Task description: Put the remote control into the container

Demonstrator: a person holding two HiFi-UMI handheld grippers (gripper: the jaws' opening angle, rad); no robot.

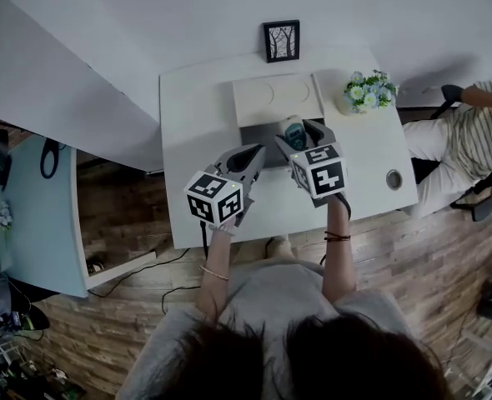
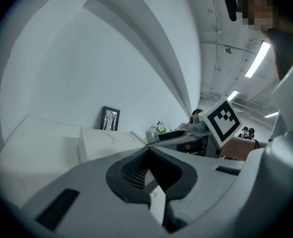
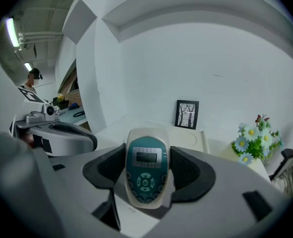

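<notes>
Right gripper view, remote: the remote (image 3: 145,175) stands between the two dark pads, its teal face with screen and buttons toward the camera and a cream rim around it.
Remote, head view: the remote (image 1: 295,133) shows as a small teal patch at the jaw tips, over the right end of the container; its height above the container cannot be told.
Right gripper: the right gripper (image 3: 147,170) is clamped on the remote, one pad on each long side. In the head view the right gripper (image 1: 298,132) points to the far side of the table, with its marker cube on the near side.
Container: the container (image 1: 258,133) is a grey open tray at the middle of the table.
Left gripper: the left gripper (image 1: 250,152) sits just left of the right one, on the near side of the container and pointing toward it. In its own view the left gripper (image 2: 147,155) has its jaws together at the tips with nothing between them.
White box: the white box (image 1: 278,98), with a circle on top, lies right behind the container on the far side.
Frame: the frame (image 1: 281,41) stands at the table's far edge by the wall.
Flowers: the flowers (image 1: 369,90) stand at the far right corner.
Table: the table (image 1: 196,115) is white and bears all of these.
Person: a seated person (image 1: 471,136) is at the far right, off the table.
Side table: a pale blue side table (image 1: 37,223) stands well to the left.
</notes>
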